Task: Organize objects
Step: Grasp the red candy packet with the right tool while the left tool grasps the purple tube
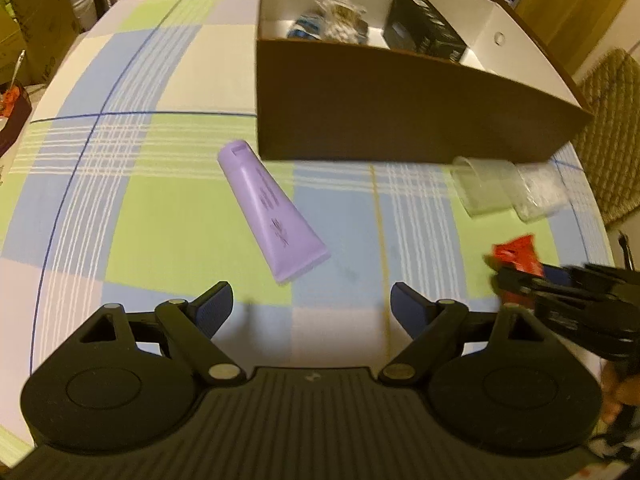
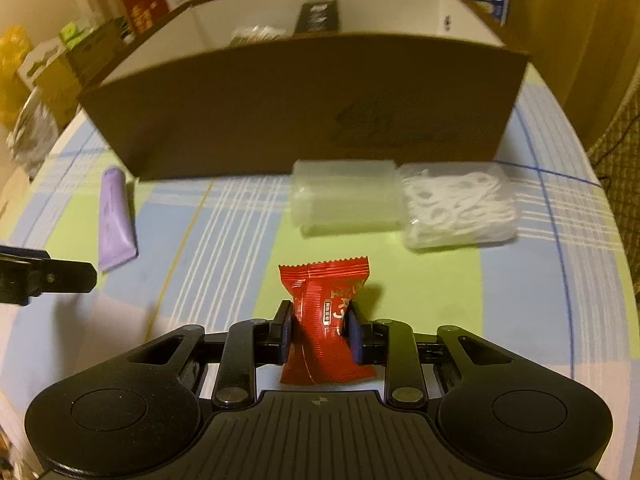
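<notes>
The right tool point(image 2: 319, 330) is clamped on a red candy wrapper point(image 2: 326, 322), held just above the checked surface point(image 2: 520, 300). Ahead of it lie a clear plastic container point(image 2: 346, 200) and the brown box point(image 2: 312, 108). The left tool point(image 1: 311, 304) stands wide apart, a purple tube point(image 1: 272, 210) just ahead.

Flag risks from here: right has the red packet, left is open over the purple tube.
1. The right gripper pinches the soft red packet mid-body; it may twist or slip.
2. The brown box has a tall front wall; the packet could clip it.
3. The left gripper is open short of the purple tube, which lies diagonally.
</notes>
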{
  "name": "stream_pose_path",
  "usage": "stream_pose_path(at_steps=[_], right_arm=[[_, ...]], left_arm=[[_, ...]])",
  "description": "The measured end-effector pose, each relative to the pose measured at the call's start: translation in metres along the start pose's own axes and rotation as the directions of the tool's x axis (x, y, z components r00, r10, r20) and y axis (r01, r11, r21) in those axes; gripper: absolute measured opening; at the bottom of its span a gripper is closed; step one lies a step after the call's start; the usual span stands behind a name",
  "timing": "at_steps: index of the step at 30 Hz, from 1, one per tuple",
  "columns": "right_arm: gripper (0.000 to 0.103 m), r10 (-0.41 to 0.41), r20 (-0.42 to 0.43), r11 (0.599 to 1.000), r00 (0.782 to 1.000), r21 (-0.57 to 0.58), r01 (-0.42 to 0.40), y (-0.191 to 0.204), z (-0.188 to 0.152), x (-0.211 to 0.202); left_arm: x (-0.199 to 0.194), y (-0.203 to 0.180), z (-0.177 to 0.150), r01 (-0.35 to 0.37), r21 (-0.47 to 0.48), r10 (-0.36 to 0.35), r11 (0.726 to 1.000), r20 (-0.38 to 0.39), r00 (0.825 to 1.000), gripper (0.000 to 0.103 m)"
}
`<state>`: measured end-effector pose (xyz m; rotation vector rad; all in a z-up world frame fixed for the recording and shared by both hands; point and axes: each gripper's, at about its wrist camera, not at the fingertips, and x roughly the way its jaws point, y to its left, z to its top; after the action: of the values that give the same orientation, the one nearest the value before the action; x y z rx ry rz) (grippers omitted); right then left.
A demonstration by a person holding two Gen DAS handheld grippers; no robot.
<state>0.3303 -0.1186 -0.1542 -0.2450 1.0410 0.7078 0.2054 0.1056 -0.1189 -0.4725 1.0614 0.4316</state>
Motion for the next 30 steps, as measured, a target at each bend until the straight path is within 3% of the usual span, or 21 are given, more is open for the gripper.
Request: stream_pose_path(at_steps=[9, 21, 27, 30], right_arm=[[0.025, -0.056, 0.048, 0.994, 0.997, 0.095, 0.051, -0.028, 0.016, -0.014], [0.025, -0.096, 0.039, 0.982, 0.995, 0.169, 0.088, -0.053, 0.02, -0.014], [0.025, -0.085, 0.032, 0.982, 0.996, 0.171, 0.078, -0.057, 0.018, -0.014], [0.025, -0.076, 0.029, 0.983, 0.997, 0.172, 0.07, -0.058, 0.016, -0.015]], left_arm=[[0.033, 0.011, 0.03, -0.034, -0.041, 0.036, 0.999, 0.045, 0.998, 0.077], [0.067, 0.022, 0.053, -0.075, -0.064, 0.08, 0.995, 0.068, 0.995, 0.059], [0.066, 0.023, 0.051, -0.086, -0.045, 0.09, 0.995, 0.089, 0.992, 0.036], [0.061, 0.027, 0.044, -0.075, -0.049, 0.079, 0.996, 0.086, 0.993, 0.032]])
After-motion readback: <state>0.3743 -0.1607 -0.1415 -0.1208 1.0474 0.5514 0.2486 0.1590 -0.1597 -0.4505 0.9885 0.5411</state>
